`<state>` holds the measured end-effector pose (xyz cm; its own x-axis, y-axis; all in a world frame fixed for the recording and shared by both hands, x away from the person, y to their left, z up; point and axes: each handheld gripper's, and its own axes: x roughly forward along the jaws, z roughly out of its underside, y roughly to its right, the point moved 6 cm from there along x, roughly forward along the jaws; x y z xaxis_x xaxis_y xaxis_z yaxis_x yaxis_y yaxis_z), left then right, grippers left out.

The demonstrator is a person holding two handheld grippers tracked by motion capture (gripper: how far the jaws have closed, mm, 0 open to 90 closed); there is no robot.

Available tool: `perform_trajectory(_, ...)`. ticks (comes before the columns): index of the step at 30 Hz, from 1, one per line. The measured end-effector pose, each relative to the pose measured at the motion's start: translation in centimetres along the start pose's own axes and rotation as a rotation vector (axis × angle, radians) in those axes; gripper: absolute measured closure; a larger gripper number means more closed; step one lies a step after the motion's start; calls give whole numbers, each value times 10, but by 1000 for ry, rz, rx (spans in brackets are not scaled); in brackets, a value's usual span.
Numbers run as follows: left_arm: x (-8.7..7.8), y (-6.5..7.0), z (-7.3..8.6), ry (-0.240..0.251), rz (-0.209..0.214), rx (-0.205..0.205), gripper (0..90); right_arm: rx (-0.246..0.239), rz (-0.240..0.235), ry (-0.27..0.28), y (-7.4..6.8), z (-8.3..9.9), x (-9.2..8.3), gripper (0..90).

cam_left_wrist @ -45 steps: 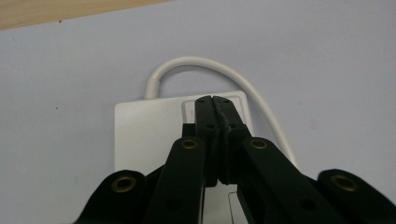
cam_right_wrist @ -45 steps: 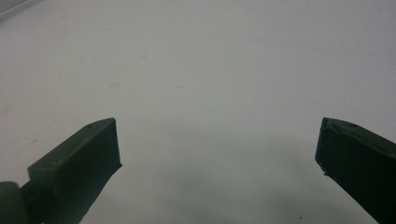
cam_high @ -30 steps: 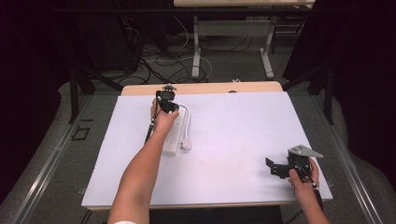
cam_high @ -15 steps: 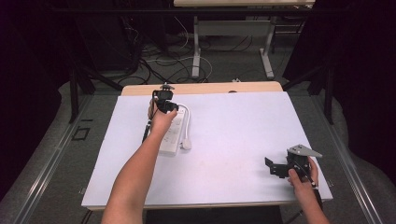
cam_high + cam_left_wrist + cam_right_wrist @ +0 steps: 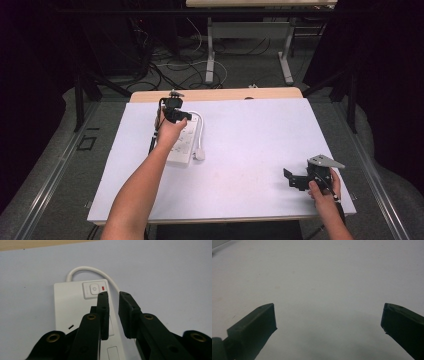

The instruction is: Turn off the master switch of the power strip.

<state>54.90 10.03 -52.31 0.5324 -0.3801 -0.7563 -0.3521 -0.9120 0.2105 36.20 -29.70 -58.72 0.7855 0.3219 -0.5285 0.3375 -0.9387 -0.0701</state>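
My left gripper (image 5: 176,111) hangs over the far end of the white power strip (image 5: 181,142), jaws nearly together with a thin gap, clamping nothing. Its own view picks out the strip's square power button (image 5: 93,289) and red light (image 5: 103,288), with the white cord (image 5: 93,270) looping behind. On the right, my right gripper (image 5: 296,179) sits low over the smooth white table (image 5: 260,135), jaws wide apart.

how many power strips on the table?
1. A white power strip lies on the table's far left part, under the left claw, whose jaws hang nearly closed just short of its power button. Nothing suggests another is hidden.
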Motion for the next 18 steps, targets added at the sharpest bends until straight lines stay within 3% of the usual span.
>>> perform_trajectory(18,-18,13,10,-2,86,28,658,-10,4,8,1,-1,0,0)
